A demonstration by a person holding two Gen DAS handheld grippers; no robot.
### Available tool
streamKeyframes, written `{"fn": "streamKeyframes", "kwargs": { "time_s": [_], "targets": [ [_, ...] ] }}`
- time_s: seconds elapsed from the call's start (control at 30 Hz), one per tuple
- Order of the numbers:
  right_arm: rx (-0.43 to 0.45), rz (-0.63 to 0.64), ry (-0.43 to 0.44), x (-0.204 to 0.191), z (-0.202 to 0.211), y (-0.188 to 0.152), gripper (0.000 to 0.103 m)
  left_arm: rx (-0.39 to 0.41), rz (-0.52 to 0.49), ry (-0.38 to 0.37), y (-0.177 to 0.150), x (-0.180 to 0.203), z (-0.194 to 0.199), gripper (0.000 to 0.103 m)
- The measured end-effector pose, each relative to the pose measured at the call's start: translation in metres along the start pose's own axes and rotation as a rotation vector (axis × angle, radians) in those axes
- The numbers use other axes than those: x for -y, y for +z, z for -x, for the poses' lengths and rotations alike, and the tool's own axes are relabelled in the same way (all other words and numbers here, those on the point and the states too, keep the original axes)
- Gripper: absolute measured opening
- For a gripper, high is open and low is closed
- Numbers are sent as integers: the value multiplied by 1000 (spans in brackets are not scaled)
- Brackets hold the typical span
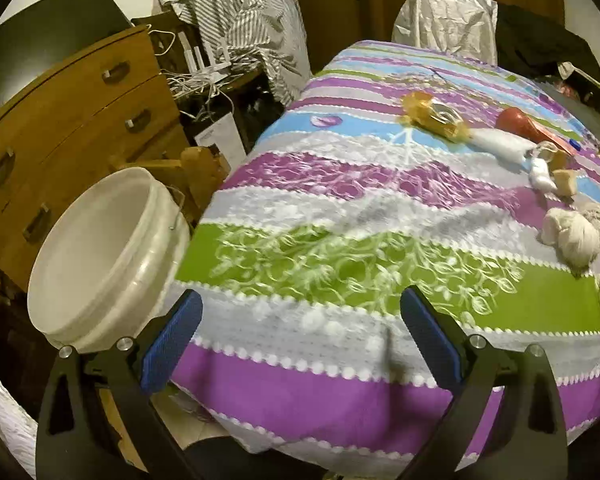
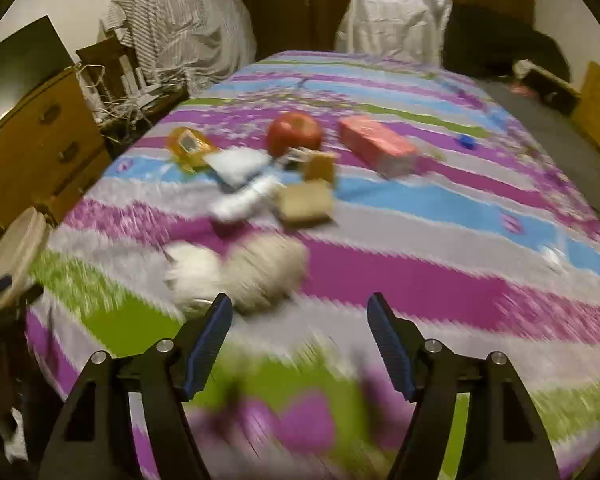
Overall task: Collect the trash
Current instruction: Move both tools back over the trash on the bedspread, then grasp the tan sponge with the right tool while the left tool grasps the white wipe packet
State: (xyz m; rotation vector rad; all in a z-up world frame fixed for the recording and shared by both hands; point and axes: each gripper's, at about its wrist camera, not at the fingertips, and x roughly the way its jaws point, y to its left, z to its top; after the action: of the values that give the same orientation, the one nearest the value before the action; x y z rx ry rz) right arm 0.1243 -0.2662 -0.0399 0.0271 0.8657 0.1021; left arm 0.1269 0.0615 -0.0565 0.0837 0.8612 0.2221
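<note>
Nearest the lens in the right wrist view stood the right gripper [image 2: 300, 344], blue pads [image 2: 209, 346] spread well apart with nothing between them, only striped bedspread [image 2: 440, 280] below. The view was smeared by motion.

Just ahead of the jaws, toward the left pad, lay two crumpled wads of paper or cloth [image 2: 235, 276], pale and rounded, touching each other. Judged light, soft and compressible; a pinch across the middle of either wad ought to hold, and the present opening looked wide enough for one. Nothing fragile there.

Farther beyond the jaws was a loose cluster: white tissue scraps [image 2: 243, 196], two tan blocks [image 2: 306, 200] (bread or sponge, could not tell), an orange wrapper [image 2: 189, 148], a red apple [image 2: 293, 132] and a pink box [image 2: 378, 146] to the right of it. The wrapper would probably be slippery and crackly, best taken at a bunched fold. The apple may not count as trash.

The left gripper [image 1: 300, 340] was likewise empty, jaws wide, hanging above the bed's near edge. A white bucket [image 1: 99, 256] stood just outside its left finger, beside the bed, mouth open; likely the bin. The trash lay ahead and well to the right of those jaws.
</note>
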Motion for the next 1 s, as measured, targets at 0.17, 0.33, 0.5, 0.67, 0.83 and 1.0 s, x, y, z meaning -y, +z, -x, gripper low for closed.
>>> {"fn": "streamKeyframes", "kwargs": {
  "time_s": [0.17, 0.33, 0.5, 0.67, 0.83, 1.0],
  "targets": [
    [58, -46, 27, 16, 42, -43, 77, -14, -21, -7, -10, 11, 3, 96],
    [108, -112, 79, 28, 42, -50, 77, -46, -22, -7, -25, 15, 2, 96],
    [118, -201, 179, 32, 10, -32, 77, -65, -23, 5, -37, 19, -3, 96],
    [109, -256, 246, 33, -27, 10, 77, -49, -33, 21, -36, 24, -2, 97],
    [43, -205, 208, 24, -74, 52, 77, -45, -24, 15, -33, 24, -4, 97],
    [-60, -165, 192, 17, -125, 78, 59, -36, -27, 4, -29, 25, -3, 97]
  ]
}}
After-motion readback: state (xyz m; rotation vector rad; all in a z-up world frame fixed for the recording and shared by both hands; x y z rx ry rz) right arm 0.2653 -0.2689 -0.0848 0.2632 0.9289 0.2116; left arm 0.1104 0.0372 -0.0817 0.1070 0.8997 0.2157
